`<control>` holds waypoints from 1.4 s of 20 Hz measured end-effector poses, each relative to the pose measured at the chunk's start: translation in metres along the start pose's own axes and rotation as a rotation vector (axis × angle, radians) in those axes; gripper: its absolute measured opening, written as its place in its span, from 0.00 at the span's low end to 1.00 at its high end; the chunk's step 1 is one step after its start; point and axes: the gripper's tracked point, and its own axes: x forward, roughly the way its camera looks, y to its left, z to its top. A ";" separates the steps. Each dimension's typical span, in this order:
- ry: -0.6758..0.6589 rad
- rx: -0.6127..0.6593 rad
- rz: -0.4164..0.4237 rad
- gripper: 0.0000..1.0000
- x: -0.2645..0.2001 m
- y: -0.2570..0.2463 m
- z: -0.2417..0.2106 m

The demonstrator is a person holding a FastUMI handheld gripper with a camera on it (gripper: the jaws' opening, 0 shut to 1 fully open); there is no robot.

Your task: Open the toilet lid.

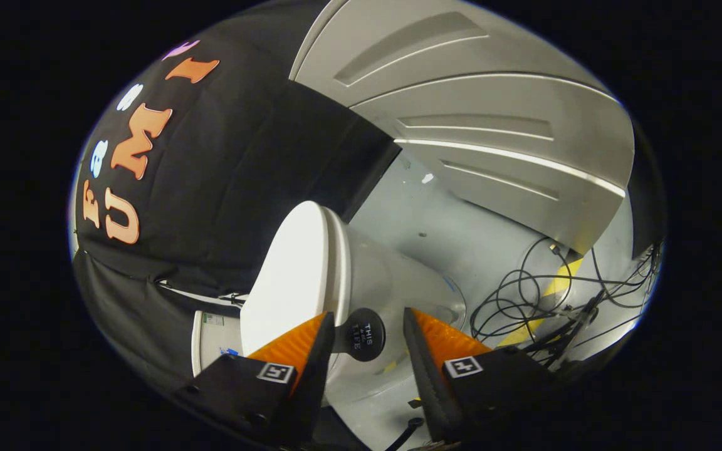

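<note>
Looking along the fingers, the gripper (367, 338) sat with its jaws spread wide and holding nothing, and the toilet lid (292, 275) lay just ahead, nearer one finger, its front edge lining up roughly with the gap.

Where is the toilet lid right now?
In the gripper view, the white toilet lid sits just ahead of the open tongs, beside the black cloth wall.
</note>
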 end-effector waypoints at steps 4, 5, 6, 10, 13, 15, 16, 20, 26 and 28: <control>0.012 0.026 0.034 0.41 -0.001 0.002 0.001; 0.014 0.024 0.034 0.40 -0.002 0.001 0.001; 0.010 0.035 0.043 0.39 -0.002 0.003 0.002; 0.002 0.083 0.083 0.26 -0.009 0.008 0.009; -0.006 0.087 0.113 0.08 -0.011 0.011 0.009; -0.006 0.108 0.107 0.08 -0.008 0.010 0.009; -0.003 0.122 0.110 0.08 -0.008 0.011 0.009; -0.013 0.093 0.117 0.08 -0.008 0.012 0.009; -0.043 0.076 0.165 0.08 -0.018 0.028 0.017; -0.117 -0.025 0.140 0.08 -0.016 0.035 0.025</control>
